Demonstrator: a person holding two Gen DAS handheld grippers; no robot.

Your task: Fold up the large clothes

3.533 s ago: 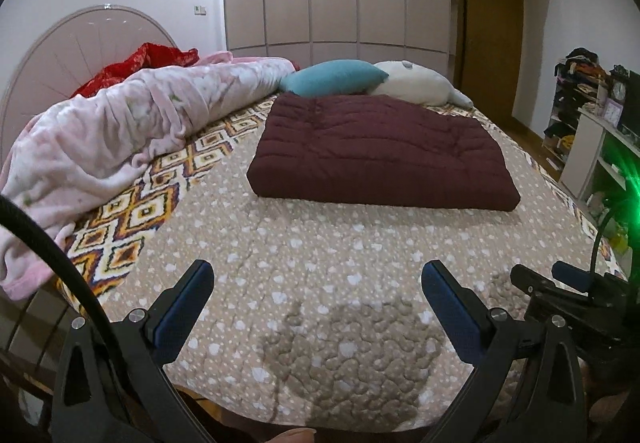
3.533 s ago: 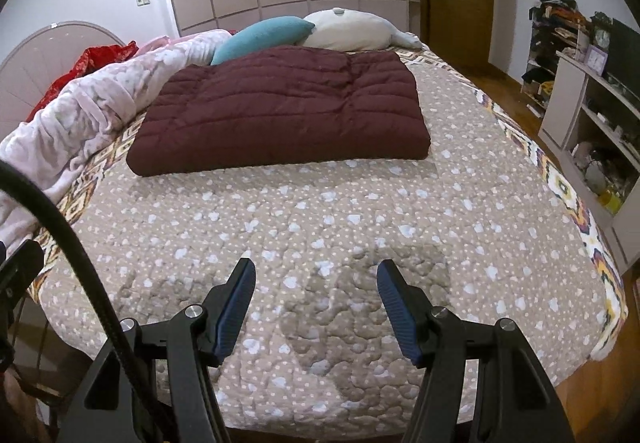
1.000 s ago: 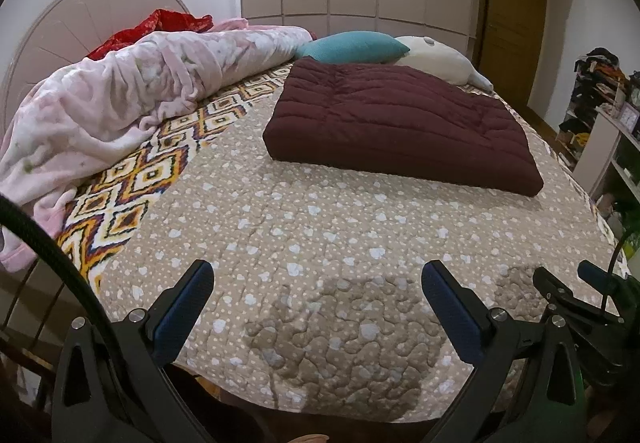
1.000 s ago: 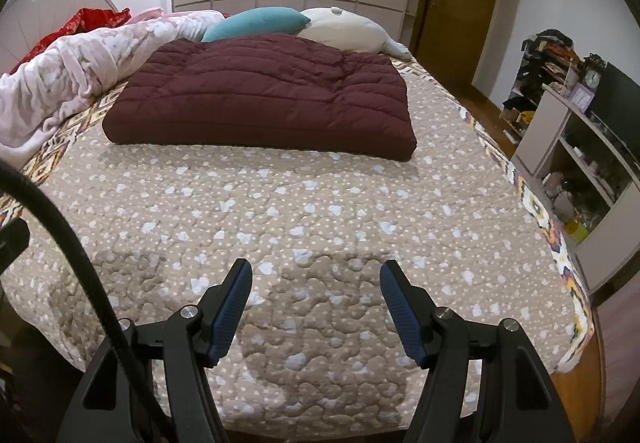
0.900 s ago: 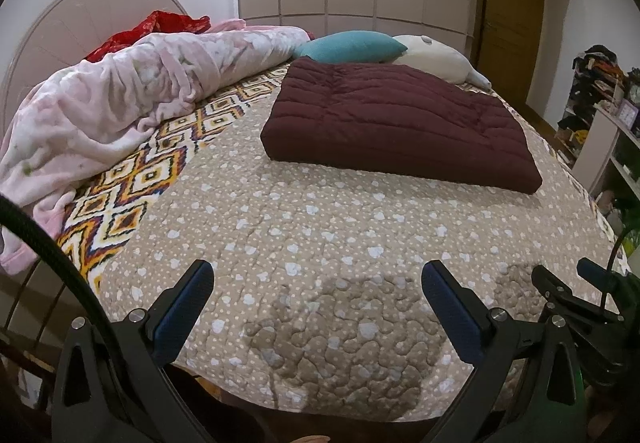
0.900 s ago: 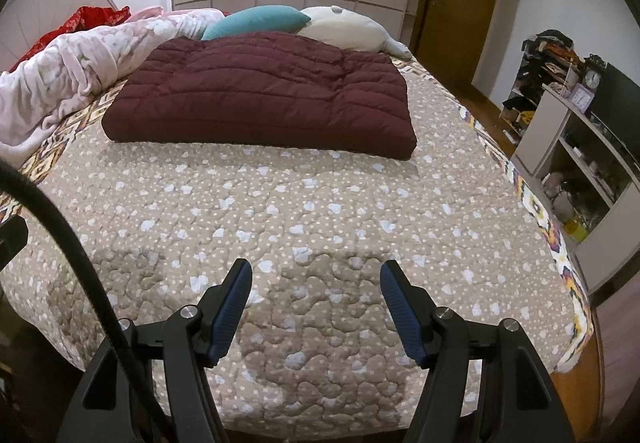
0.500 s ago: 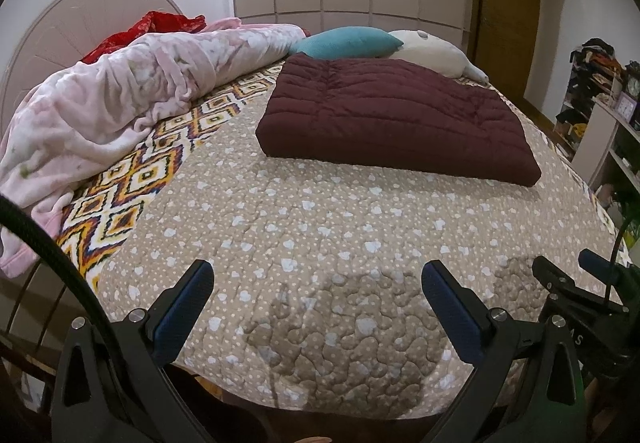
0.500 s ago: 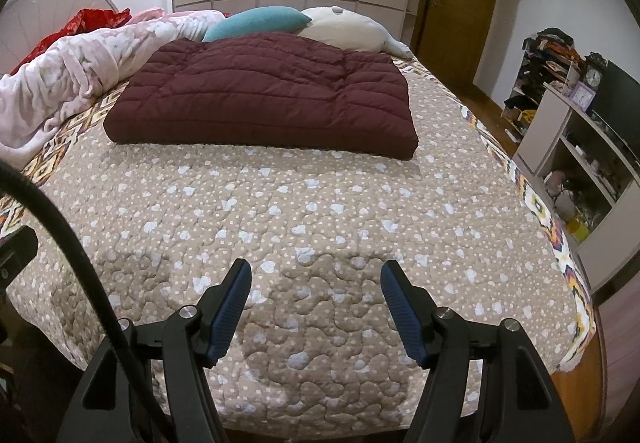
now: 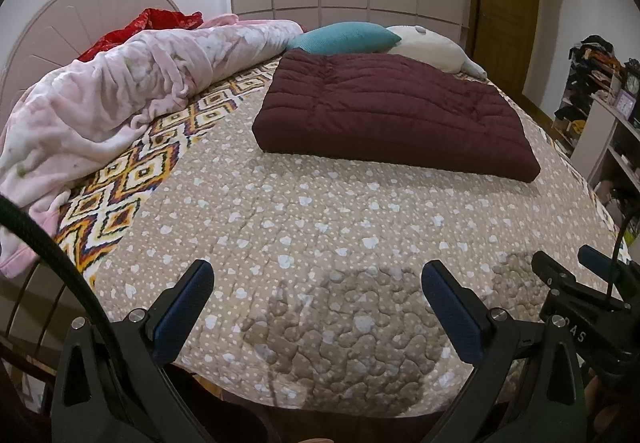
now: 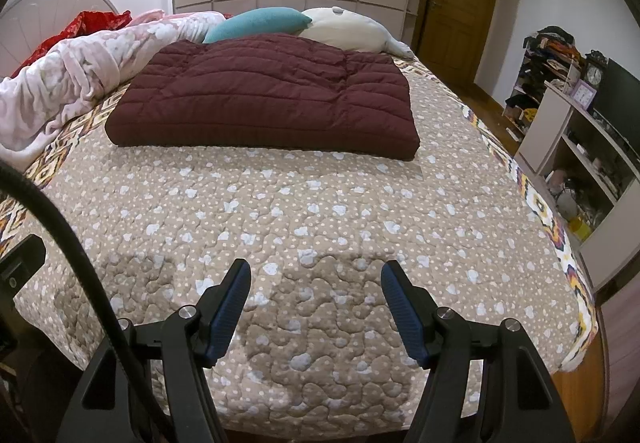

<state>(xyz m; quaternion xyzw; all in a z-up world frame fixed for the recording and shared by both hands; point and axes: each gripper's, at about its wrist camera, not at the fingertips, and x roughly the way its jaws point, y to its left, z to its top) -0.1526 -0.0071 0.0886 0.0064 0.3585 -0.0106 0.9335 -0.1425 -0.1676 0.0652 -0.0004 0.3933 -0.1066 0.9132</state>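
Observation:
A dark maroon quilted garment (image 9: 394, 115) lies folded into a thick rectangle on the middle of the bed; it also shows in the right wrist view (image 10: 268, 103). My left gripper (image 9: 316, 283) is open and empty, above the near edge of the bed, well short of the garment. My right gripper (image 10: 316, 283) is open and empty, also over the near edge of the bed. The right gripper also shows at the lower right of the left wrist view (image 9: 576, 283).
The bed has a tan spotted quilt (image 9: 320, 211). A pink blanket (image 9: 132, 91) and red cloth (image 9: 152, 23) lie along the left side. A teal pillow (image 9: 348, 37) and a white plush (image 9: 428, 47) lie beyond the garment. Shelves (image 10: 580, 147) stand right; wardrobe and door behind.
Both grippers have drifted slightly over the near end of the bed, staying open. The garment has not moved.

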